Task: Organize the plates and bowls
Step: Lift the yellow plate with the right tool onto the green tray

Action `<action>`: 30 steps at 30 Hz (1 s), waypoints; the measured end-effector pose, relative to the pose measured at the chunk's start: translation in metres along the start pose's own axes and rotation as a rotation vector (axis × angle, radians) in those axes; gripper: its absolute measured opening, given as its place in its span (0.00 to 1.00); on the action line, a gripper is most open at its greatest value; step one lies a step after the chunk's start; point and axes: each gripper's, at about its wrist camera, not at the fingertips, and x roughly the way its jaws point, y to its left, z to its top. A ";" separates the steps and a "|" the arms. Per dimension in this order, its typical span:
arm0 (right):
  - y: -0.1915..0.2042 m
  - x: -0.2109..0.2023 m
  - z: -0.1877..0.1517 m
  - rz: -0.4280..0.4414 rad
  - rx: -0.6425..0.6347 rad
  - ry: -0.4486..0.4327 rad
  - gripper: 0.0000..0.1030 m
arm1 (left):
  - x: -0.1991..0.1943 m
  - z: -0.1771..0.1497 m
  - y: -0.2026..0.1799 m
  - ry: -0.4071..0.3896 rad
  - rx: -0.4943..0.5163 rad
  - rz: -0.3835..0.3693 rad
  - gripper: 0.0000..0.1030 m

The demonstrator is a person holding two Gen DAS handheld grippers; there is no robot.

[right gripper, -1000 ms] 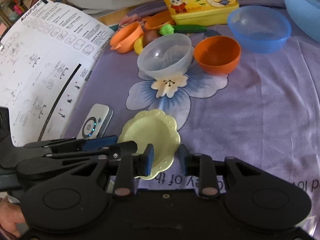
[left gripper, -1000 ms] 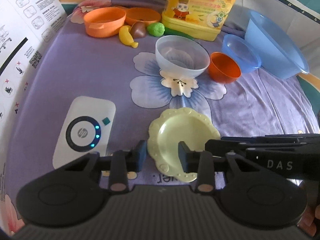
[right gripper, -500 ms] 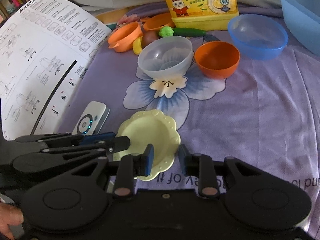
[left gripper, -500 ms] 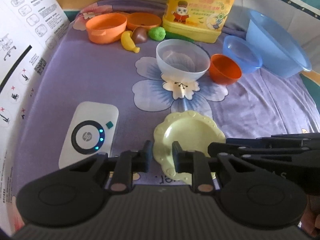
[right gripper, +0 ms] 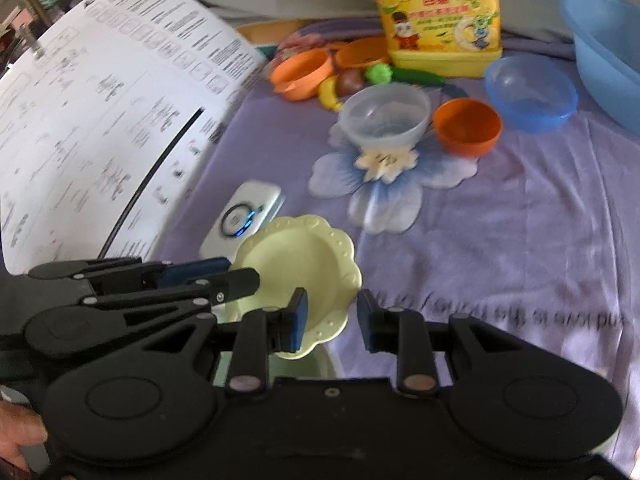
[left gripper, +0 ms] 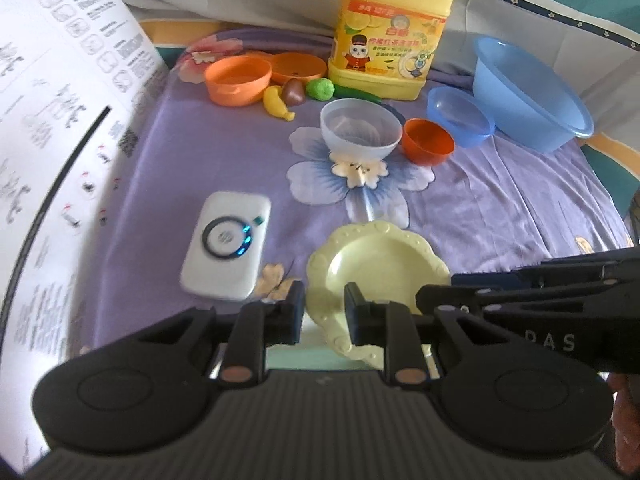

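A pale yellow scalloped plate [left gripper: 380, 264] [right gripper: 296, 264] hangs tilted just above the purple cloth, over its near edge. My left gripper [left gripper: 325, 314] is shut on the plate's near left rim, which fills the gap between its pads. In the right wrist view it reaches in from the left [right gripper: 240, 280]. My right gripper [right gripper: 332, 314] is shut on the right rim, its blue pad on the plate's inner face. Farther back stand a clear bowl [left gripper: 360, 132] [right gripper: 384, 120], an orange bowl [left gripper: 428, 142] [right gripper: 466, 128], a small blue bowl [left gripper: 460, 120] [right gripper: 530, 92] and a large blue basin [left gripper: 528, 92] [right gripper: 608, 48].
A white device with a lit ring [left gripper: 226, 244] [right gripper: 244, 216] lies left of the plate. A big instruction sheet [left gripper: 60, 140] [right gripper: 100, 140] curves up on the left. At the back are a yellow detergent jug [left gripper: 392, 40], an orange toy pot [left gripper: 238, 80] and toy fruit [left gripper: 276, 104].
The left jaws closed onto the plate's rim. Both grippers then rose and drew back together, and the plate came up off the cloth with them.
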 end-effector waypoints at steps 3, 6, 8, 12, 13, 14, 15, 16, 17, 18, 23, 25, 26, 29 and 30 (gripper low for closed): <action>0.012 -0.003 -0.012 0.011 -0.024 0.021 0.27 | -0.014 -0.016 0.004 0.000 -0.002 0.009 0.20; 0.026 -0.003 -0.024 0.014 -0.057 0.042 0.27 | -0.026 -0.034 0.008 0.003 -0.005 0.016 0.20; 0.032 -0.003 -0.032 0.014 -0.077 0.055 0.27 | -0.033 -0.045 0.011 0.004 -0.004 0.021 0.20; 0.041 0.000 -0.046 0.014 -0.102 0.086 0.27 | -0.038 -0.063 0.015 0.017 -0.009 0.026 0.20; 0.043 0.001 -0.050 0.013 -0.107 0.095 0.27 | -0.038 -0.067 0.016 0.023 -0.009 0.026 0.20; 0.044 0.002 -0.052 0.012 -0.110 0.102 0.27 | -0.038 -0.070 0.016 0.028 -0.010 0.025 0.20; 0.044 0.003 -0.054 0.012 -0.113 0.108 0.27 | -0.038 -0.073 0.017 0.033 -0.011 0.024 0.20; 0.045 0.004 -0.056 0.010 -0.116 0.113 0.27 | -0.037 -0.076 0.018 0.037 -0.011 0.022 0.20; 0.045 0.005 -0.058 0.009 -0.119 0.117 0.27 | -0.037 -0.078 0.018 0.039 -0.010 0.021 0.20; 0.045 0.006 -0.058 0.008 -0.120 0.121 0.27 | -0.037 -0.079 0.018 0.040 -0.007 0.022 0.20; 0.045 0.008 -0.061 0.002 -0.123 0.128 0.27 | -0.034 -0.083 0.017 0.043 0.011 0.025 0.20; 0.044 0.008 -0.061 0.003 -0.121 0.130 0.27 | -0.032 -0.083 0.017 0.047 0.013 0.024 0.20; 0.043 0.008 -0.061 0.003 -0.121 0.132 0.27 | -0.030 -0.084 0.017 0.049 0.014 0.024 0.20; 0.043 0.011 -0.062 0.004 -0.123 0.137 0.27 | -0.029 -0.084 0.016 0.052 0.019 0.027 0.20; 0.043 0.012 -0.062 0.005 -0.123 0.140 0.27 | -0.028 -0.085 0.016 0.053 0.021 0.028 0.20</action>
